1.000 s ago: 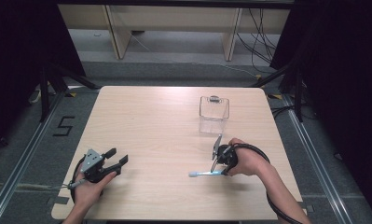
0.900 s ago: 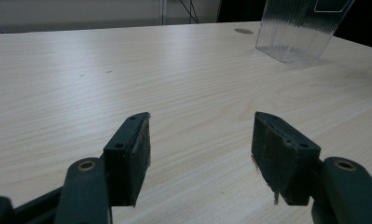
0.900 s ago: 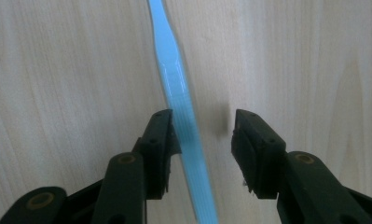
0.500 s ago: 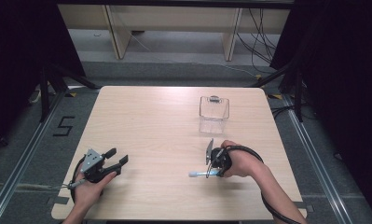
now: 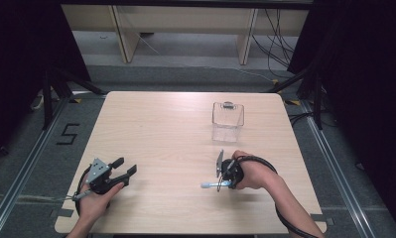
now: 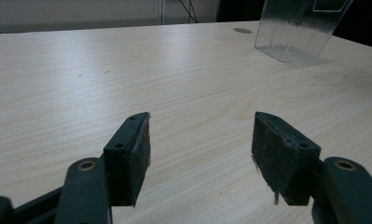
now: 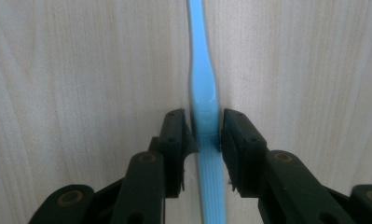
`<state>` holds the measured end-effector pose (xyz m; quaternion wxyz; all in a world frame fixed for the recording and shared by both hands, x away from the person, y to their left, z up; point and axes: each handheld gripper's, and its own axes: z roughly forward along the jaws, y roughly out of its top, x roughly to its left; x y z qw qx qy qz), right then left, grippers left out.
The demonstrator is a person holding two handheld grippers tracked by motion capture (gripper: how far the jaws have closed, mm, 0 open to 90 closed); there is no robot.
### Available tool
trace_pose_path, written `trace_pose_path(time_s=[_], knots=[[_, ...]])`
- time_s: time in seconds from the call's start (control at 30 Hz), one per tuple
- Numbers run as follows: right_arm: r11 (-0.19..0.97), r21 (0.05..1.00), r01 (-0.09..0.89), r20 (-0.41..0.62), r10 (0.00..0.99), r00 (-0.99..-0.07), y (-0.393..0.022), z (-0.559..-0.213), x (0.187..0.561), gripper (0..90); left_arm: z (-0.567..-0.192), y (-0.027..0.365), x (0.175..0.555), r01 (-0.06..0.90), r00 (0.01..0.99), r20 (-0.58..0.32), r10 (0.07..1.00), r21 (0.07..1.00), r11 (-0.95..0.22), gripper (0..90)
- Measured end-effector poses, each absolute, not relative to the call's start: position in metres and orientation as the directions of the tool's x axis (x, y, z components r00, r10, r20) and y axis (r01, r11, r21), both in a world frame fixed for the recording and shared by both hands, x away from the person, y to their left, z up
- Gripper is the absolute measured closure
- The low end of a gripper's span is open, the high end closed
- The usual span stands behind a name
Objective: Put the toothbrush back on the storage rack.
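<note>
Right claw (image 7: 207, 135) just closing, pads pressed on both sides of the blue toothbrush (image 7: 203, 93) lying flat on the counter (image 5: 161, 129) (around five o'clock). Left claw (image 6: 200, 140) spread apart, holding nothing, near seven o'clock.

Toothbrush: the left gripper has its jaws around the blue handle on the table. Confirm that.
Not the left. The right gripper has its jaws around the blue toothbrush handle on the table, as the right gripper view shows. The left gripper stands open.
</note>
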<state>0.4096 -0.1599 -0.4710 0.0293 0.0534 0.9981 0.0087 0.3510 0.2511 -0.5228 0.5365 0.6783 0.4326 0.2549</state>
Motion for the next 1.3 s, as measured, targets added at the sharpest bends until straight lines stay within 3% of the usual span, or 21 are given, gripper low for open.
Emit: trace_pose_path(time_s=[0.57,0.7,0.93,0.97,1.0,1.3], knots=[[0.998,-0.017,0.055,-0.038,0.055,-0.998,-0.153,-0.473,0.412,77.1,-0.523,0.251,0.351,0.315,0.498,-0.120,0.859,0.948,-0.050,36.6],[0.996,-0.028,0.082,-0.036,0.080,-0.996,-0.152,-0.473,0.410,78.5,-0.523,0.251,0.351,0.316,0.498,-0.121,0.859,0.948,-0.050,36.6],[0.996,-0.002,0.088,-0.049,0.088,-0.995,-0.154,-0.473,0.411,78.7,-0.523,0.251,0.351,0.316,0.497,-0.123,0.859,0.947,-0.048,36.6],[0.999,0.005,0.054,-0.058,0.054,-0.997,-0.154,-0.472,0.413,78.7,-0.523,0.251,0.351,0.316,0.497,-0.122,0.859,0.947,-0.049,36.6],[0.994,0.008,0.108,-0.053,0.108,-0.993,-0.155,-0.472,0.410,78.7,-0.523,0.251,0.351,0.316,0.498,-0.122,0.859,0.947,-0.048,36.6],[0.978,0.116,0.175,-0.088,0.185,-0.979,-0.169,-0.457,0.409,78.8,-0.523,0.250,0.351,0.317,0.497,-0.123,0.859,0.947,-0.047,36.5]])
